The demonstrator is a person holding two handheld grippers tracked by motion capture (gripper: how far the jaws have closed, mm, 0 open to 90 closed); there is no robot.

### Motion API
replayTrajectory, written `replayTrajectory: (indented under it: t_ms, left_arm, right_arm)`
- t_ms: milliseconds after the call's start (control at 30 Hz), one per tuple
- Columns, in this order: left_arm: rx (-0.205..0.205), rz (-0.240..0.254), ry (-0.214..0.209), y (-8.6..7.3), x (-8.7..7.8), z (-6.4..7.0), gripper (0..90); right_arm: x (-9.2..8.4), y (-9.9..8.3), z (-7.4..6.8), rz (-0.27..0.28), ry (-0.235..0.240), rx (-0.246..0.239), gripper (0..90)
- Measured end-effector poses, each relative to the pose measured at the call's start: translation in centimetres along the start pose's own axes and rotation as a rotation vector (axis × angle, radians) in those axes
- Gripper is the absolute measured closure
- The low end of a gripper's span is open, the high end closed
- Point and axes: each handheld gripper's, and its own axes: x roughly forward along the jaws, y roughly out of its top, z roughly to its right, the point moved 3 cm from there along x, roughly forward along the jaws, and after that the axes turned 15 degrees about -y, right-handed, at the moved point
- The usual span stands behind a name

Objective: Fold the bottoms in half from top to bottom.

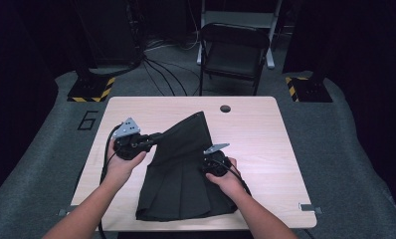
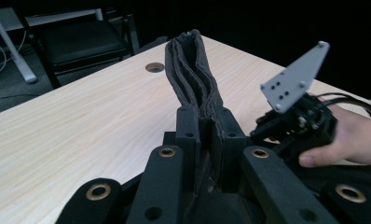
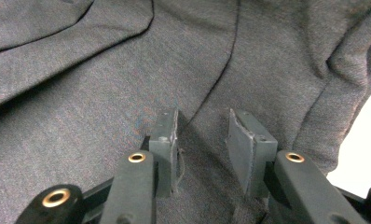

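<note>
Two grippers: both are at one dark pleated garment [image 1: 186,174] on the table.
Left jaws: closed tight on a bunched, folded edge of the garment; in the left gripper view several layers of grey-black cloth [image 2: 193,74] stand up from between the two black pads.
Left gripper [image 1: 156,138]: held level at the garment's left edge, its grey three-cornered plate on top, its cable looping down beside the person's left hand [image 1: 121,164].
Right jaws: standing apart with a clear gap; in the right gripper view the pads [image 3: 167,140] press down into flat cloth, a crease running between them. Whether they pinch any of it I cannot tell.
Right gripper [image 1: 212,160]: set on the garment's right half, near its middle, tipped down toward the cloth, gripped by the person's right hand [image 1: 231,181].
Garment: lies in the middle of the table; its near part is spread flat with pleats fanning toward the front edge, while its far part is lifted and drawn into a narrow peak pointing toward the back.
Table [image 1: 265,129]: pale wood, with a round cable hole [image 1: 225,108] near the back edge, just beyond the garment's peak.
Beyond the table: a dark folding chair [image 1: 234,50] on grey floor.
</note>
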Motion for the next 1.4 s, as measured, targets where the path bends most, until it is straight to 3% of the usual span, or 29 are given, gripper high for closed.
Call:
replayTrajectory:
  t_ms: [467, 767, 967, 1200, 1400]
  left_arm:
    - [-0.015, 0.032, -0.033, -3.4, -2.5, 3.5, 82.8]
    - [-0.024, 0.016, -0.051, -5.6, -3.1, 5.3, 82.8]
    - [-0.062, 0.004, -0.068, -7.3, -3.3, 6.1, 82.8]
    - [-0.081, -0.032, -0.08, -9.0, -3.2, 7.0, 82.8]
    - [-0.098, -0.042, -0.092, -10.1, -2.9, 7.1, 82.7]
  right_arm:
    - [-0.1, -0.3, 0.0, 0.024, 0.001, 0.016, 62.8]
    - [0.0, -0.4, 0.0, 0.039, 0.003, 0.034, 62.6]
    - [-0.1, -0.5, 0.1, 0.041, 0.022, 0.047, 60.7]
    - [-0.2, -0.4, 0.1, 0.033, 0.027, 0.03, 57.8]
    - [-1.5, -0.7, 0.3, -0.012, 0.038, 0.012, 52.4]
